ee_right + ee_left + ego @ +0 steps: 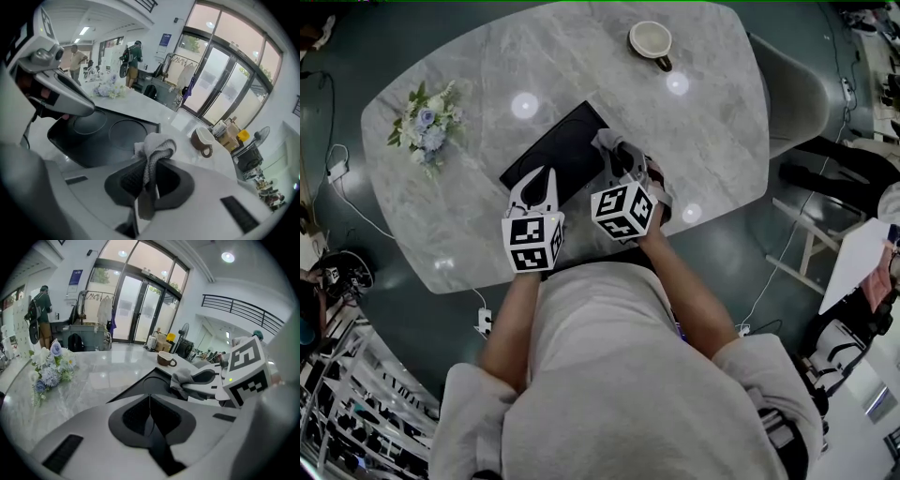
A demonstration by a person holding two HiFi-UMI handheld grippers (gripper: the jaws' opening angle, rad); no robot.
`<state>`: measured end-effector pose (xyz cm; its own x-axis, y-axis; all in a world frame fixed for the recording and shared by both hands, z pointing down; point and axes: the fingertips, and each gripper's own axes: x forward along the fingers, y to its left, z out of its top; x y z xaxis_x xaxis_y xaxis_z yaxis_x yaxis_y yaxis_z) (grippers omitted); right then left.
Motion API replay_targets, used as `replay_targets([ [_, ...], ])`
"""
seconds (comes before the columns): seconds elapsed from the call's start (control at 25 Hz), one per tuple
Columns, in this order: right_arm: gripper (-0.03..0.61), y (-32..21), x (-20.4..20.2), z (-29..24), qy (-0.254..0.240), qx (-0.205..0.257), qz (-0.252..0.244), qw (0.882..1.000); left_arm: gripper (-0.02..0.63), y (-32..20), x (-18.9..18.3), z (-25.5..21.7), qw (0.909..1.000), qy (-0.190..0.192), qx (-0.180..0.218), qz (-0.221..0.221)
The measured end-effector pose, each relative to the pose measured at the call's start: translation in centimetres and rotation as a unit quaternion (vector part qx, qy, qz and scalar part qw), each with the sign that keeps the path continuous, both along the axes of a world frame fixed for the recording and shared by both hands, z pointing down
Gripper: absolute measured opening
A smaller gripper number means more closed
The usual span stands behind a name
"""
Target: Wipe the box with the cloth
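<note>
Head view: the black box (558, 155) lies in the middle of the table (712, 141), with a coffee cup (652, 42) at its 1 o'clock and flowers (427, 122) at its 9 o'clock. Left gripper view: the left tool (149, 399) is clenched on nothing, over the box's near edge. Right gripper view: the right tool (152, 161) grasps the grey cloth (157, 143) by the box's right edge.

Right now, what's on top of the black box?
Nothing lies on the black box where it shows; only two circle outlines mark its top. The right gripper holds the grey cloth by its edge. The left gripper hides one corner.
</note>
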<state>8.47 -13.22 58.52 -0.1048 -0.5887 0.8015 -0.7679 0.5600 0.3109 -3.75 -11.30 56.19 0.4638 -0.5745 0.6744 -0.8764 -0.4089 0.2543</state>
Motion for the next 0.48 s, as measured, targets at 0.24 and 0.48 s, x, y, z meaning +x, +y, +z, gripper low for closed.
replay_targets([
  [0.24, 0.044, 0.2, -1.4, -2.4, -0.084, 0.016, 0.027, 0.996, 0.028, 0.2, -2.4, -1.0, 0.9997, 0.009, 0.015, -0.014],
  [0.48, 0.044, 1.1, -3.8, -4.3, -0.174, 0.023, 0.062, 0.983, 0.028, 0.2, -4.7, -1.7, 0.9992, 0.021, 0.028, -0.018],
])
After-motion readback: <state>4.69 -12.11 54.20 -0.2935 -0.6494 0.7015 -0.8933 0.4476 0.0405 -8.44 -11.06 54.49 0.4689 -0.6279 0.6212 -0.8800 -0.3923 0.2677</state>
